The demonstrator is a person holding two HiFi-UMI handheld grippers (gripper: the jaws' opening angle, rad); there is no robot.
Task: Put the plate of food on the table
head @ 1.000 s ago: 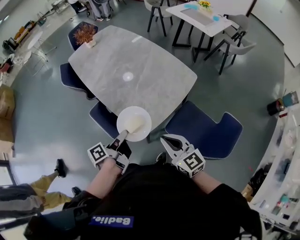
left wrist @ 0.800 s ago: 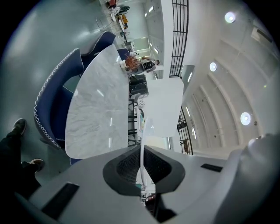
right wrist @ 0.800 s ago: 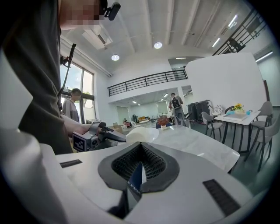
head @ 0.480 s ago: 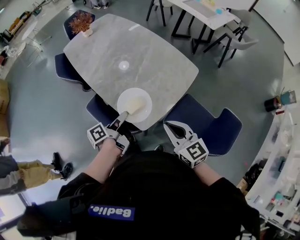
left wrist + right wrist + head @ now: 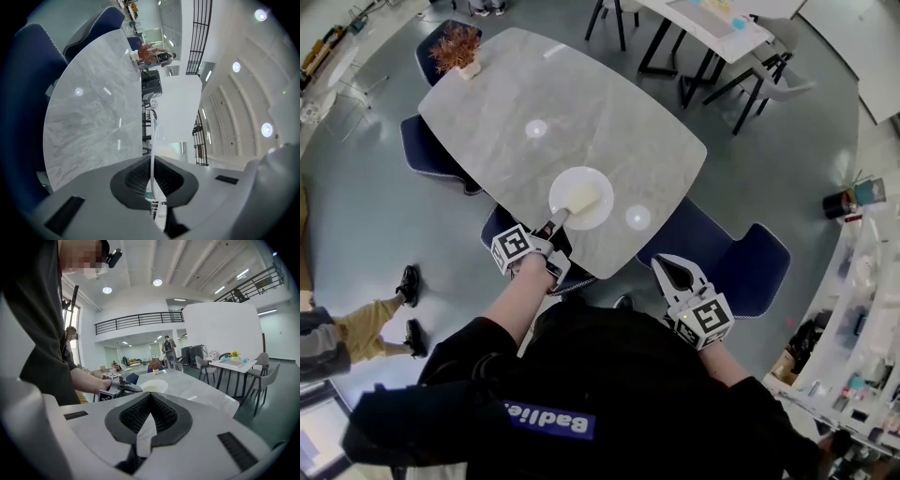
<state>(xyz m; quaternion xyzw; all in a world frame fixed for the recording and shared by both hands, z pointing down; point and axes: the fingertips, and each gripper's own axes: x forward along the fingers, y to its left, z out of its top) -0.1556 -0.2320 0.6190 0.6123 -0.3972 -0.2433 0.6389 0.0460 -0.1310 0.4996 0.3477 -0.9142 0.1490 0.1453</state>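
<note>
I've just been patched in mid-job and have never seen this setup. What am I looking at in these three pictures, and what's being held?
There is no robot here: a person holds a two-jaw gripper in each hand. The top-down picture comes from a camera on the person's head. The other two come from cameras riding on each gripper, looking along its jaws. The left gripper is clamped on the rim of a white plate carrying pale food, over the near edge of the grey table. I cannot tell whether the plate rests on the table. The right gripper is shut on nothing, near a blue chair. A potted plant stands at the table's far end.
</note>
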